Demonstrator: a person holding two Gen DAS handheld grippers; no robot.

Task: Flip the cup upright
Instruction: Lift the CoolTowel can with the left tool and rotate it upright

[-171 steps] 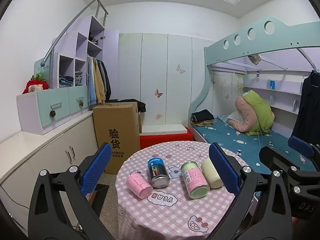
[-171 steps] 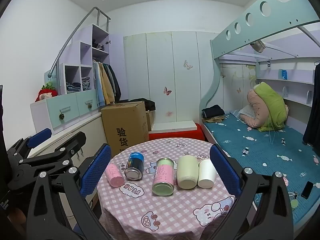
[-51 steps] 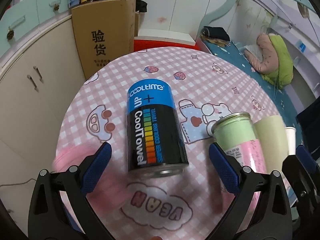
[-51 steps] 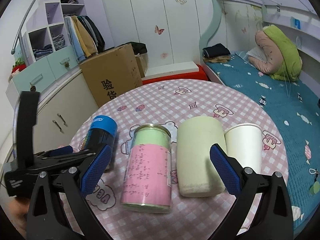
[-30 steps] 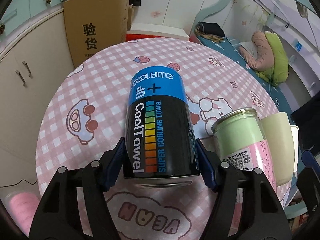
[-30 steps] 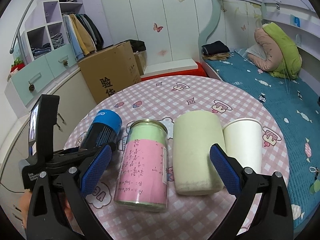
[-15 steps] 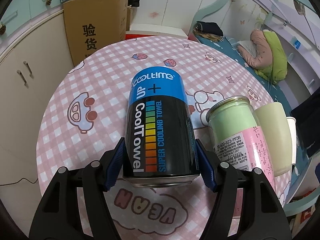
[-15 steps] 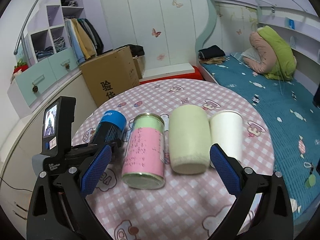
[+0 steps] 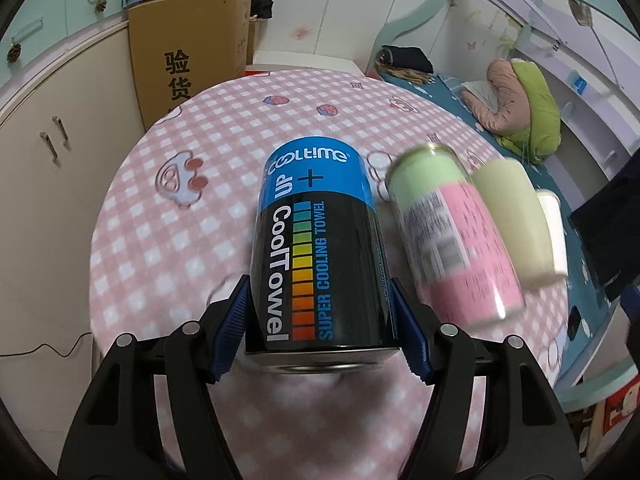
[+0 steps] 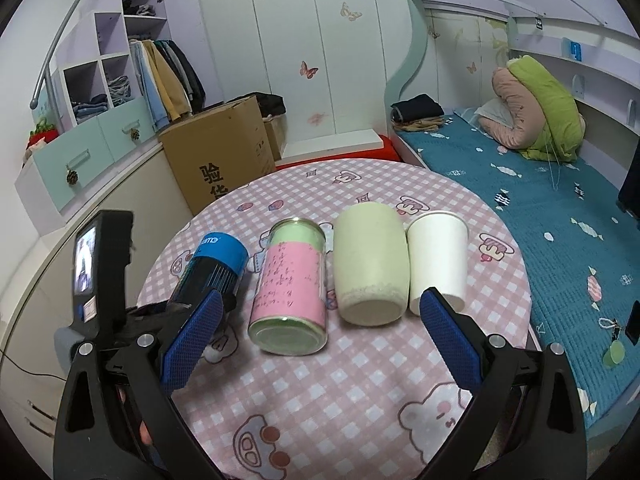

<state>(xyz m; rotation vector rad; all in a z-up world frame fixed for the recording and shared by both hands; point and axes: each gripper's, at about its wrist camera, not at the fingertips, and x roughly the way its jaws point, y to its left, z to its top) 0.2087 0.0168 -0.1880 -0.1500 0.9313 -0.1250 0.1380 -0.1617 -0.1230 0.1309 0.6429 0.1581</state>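
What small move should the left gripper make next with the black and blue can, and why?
Probably tilt it upright: the left gripper is already shut on the black and blue can, which is gripped near one end. The right gripper hangs open over the table.

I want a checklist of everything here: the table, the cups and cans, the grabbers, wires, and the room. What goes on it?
Surface: round table with a pink checked cartoon cloth.
Job's things: black-and-blue CoolTowel can, on its side in the grip.
Clutter: pink-and-green can, pale green cup and white paper cup, all lying side by side.
Grippers: left hand-held gripper shut on the CoolTowel can; right hand-held gripper open, holding nothing.
Cables: thin wire beside the table.
Surroundings: cardboard box, bunk bed, cabinet, hanging clothes.
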